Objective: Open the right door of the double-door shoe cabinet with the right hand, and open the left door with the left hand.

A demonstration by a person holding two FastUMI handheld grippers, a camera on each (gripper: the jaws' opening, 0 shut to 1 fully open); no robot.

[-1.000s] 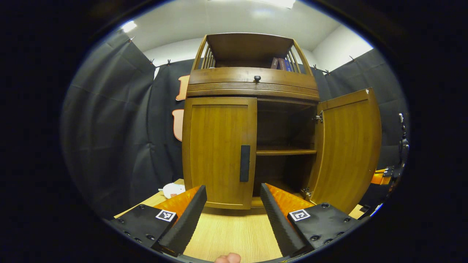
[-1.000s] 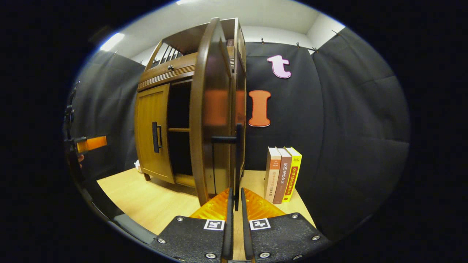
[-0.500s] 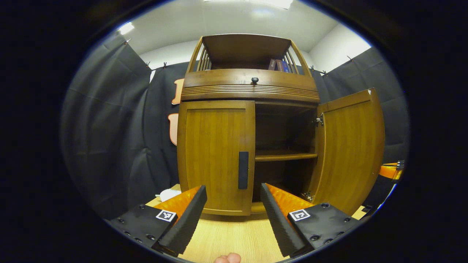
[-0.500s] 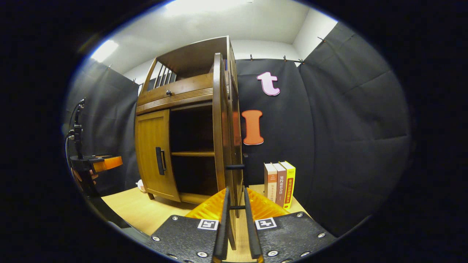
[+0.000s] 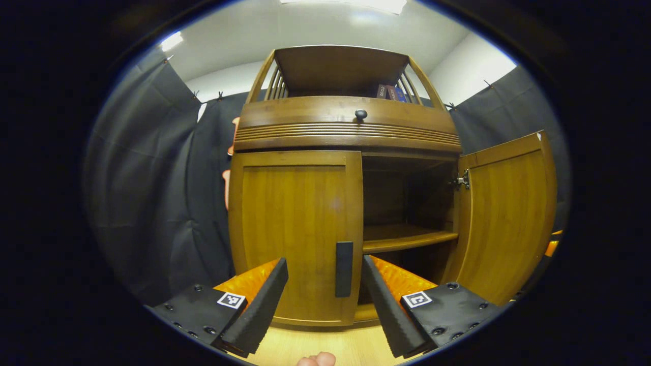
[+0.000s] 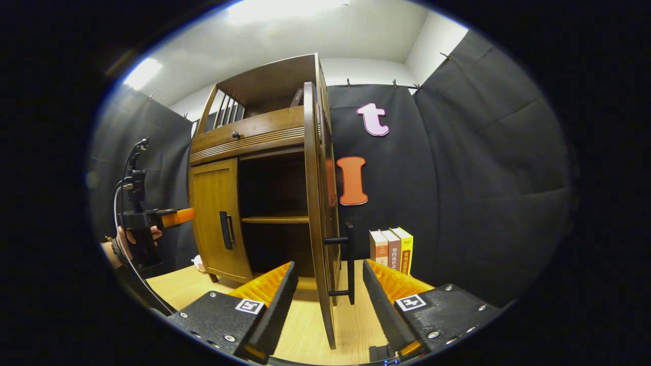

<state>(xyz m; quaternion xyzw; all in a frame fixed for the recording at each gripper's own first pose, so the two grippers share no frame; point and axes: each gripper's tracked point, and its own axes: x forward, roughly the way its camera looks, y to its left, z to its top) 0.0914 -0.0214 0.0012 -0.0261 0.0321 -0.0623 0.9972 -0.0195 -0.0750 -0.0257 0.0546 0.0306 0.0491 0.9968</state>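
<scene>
The left tongs are standing wide open and holding nothing, facing the closed left door of the shoe cabinet straight on. The door's handle, a dark upright bar near the door's inner edge, is sitting between the two fingers as seen in the left gripper view, a little nearer the right-hand one, and apparently just ahead of the tips; whether either finger is touching it cannot be told. The bar's long axis is running up and down, so the fingers are lined up to close across it from either side.

The right door is already standing swung out, seen edge-on in the right gripper view, with its own handle lying between the spread fingers of the right tongs, which are gripping nothing. The left tongs, seen from there, are hovering just before the left door, so that hand is plainly the nearer one. The likely next step is closing on the left bar and pulling it outward.
</scene>
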